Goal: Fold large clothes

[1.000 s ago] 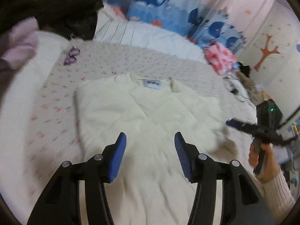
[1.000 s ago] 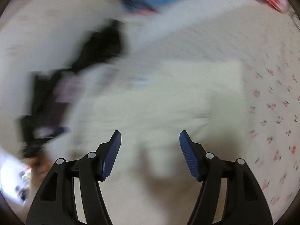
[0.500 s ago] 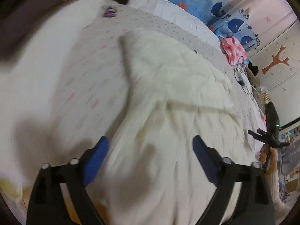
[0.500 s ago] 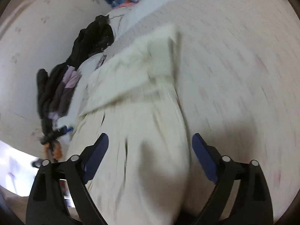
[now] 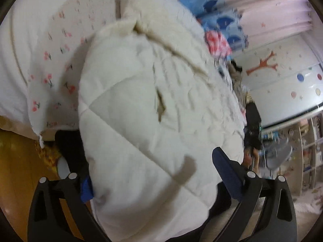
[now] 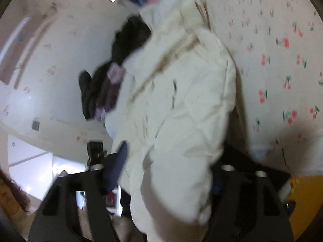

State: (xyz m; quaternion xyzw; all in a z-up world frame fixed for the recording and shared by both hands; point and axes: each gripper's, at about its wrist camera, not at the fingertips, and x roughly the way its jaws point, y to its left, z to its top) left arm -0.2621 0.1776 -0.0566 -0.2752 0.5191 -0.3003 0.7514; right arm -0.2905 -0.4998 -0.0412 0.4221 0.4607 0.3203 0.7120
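- Left wrist view: my left gripper (image 5: pixel 153 173) has its fingers spread wide, with the cream quilted jacket (image 5: pixel 145 121) bulging between them; the left blue pad (image 5: pixel 86 187) touches the fabric, the right pad stands just clear, so nothing is pinched.
- The jacket lies on the cherry-print bedsheet (image 5: pixel 54 56), its lower end hanging over the bed's edge toward me above the yellow floor (image 5: pixel 18 161).
- Beyond the jacket are the blue whale pillows (image 5: pixel 214 10).
- Right wrist view: my right gripper (image 6: pixel 167 171) is also spread, the jacket (image 6: pixel 181 100) filling the gap; blur hides whether the pads press it.
- Left of the jacket there lies a dark clothes pile (image 6: pixel 105 80).
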